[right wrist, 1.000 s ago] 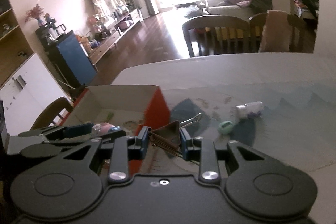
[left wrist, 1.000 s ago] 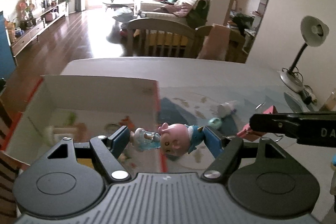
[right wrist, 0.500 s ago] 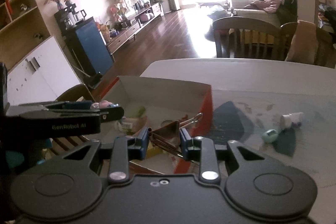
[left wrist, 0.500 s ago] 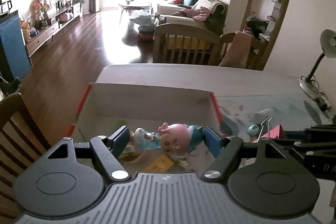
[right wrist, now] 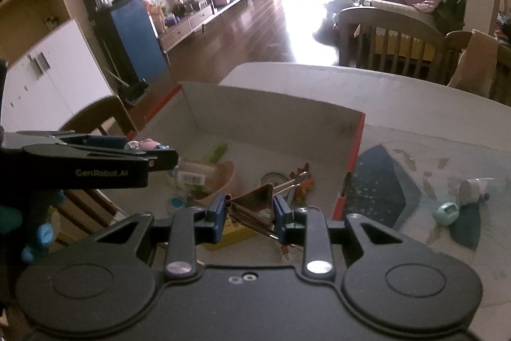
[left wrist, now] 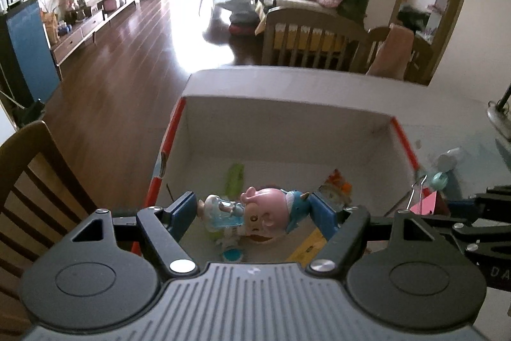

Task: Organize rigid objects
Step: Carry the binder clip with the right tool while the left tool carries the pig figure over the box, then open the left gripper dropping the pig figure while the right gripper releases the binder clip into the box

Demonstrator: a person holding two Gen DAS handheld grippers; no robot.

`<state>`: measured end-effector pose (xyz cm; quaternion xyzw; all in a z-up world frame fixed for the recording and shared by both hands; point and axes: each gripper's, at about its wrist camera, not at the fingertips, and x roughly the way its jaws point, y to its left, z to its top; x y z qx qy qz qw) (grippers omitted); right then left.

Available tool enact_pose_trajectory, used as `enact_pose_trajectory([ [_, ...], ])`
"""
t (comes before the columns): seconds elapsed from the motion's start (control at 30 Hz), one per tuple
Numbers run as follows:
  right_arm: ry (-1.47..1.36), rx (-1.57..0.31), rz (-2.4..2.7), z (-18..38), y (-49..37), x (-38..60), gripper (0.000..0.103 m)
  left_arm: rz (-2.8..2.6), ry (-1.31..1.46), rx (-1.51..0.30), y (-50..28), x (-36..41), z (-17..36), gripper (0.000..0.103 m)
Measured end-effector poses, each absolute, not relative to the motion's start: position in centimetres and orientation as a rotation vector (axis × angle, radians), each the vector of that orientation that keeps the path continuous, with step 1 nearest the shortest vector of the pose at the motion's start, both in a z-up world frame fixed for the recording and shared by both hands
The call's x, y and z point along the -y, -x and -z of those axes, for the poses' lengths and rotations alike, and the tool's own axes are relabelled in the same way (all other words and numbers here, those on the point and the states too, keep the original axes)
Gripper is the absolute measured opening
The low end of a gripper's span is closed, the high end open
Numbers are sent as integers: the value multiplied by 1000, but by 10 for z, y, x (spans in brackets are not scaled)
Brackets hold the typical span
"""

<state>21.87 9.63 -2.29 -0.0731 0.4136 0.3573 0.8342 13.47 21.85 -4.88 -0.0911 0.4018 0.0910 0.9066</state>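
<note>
— Left gripper [left wrist: 254,210]: clamped on a pink pig figurine [left wrist: 265,213], held sideways between the blue pads, above the open box [left wrist: 287,114].
— Right gripper [right wrist: 250,210]: closed on a brown binder clip [right wrist: 255,200], wire handles pointing forward, also over the box.
— Inside the box: green stick [right wrist: 217,151], small jar [right wrist: 194,174].
— Out on the table [right wrist: 399,98]: mint gadget [right wrist: 446,213] just beside white tube [right wrist: 472,190].

Pink-headed pig toy [left wrist: 266,214] in blue, white box [left wrist: 287,130] edged red, brown clip [right wrist: 255,200].
</note>
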Motion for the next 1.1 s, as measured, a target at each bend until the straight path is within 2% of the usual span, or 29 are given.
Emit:
enact_pose_trajectory([
  [0.63,337,-922,-740,64,-214,-131,29,-134,147,-973,-147,-211,104,78],
  [1.1,347,-927,-720,71,-221,-131,32,-148,144,-1025,-151,-210,114,77],
])
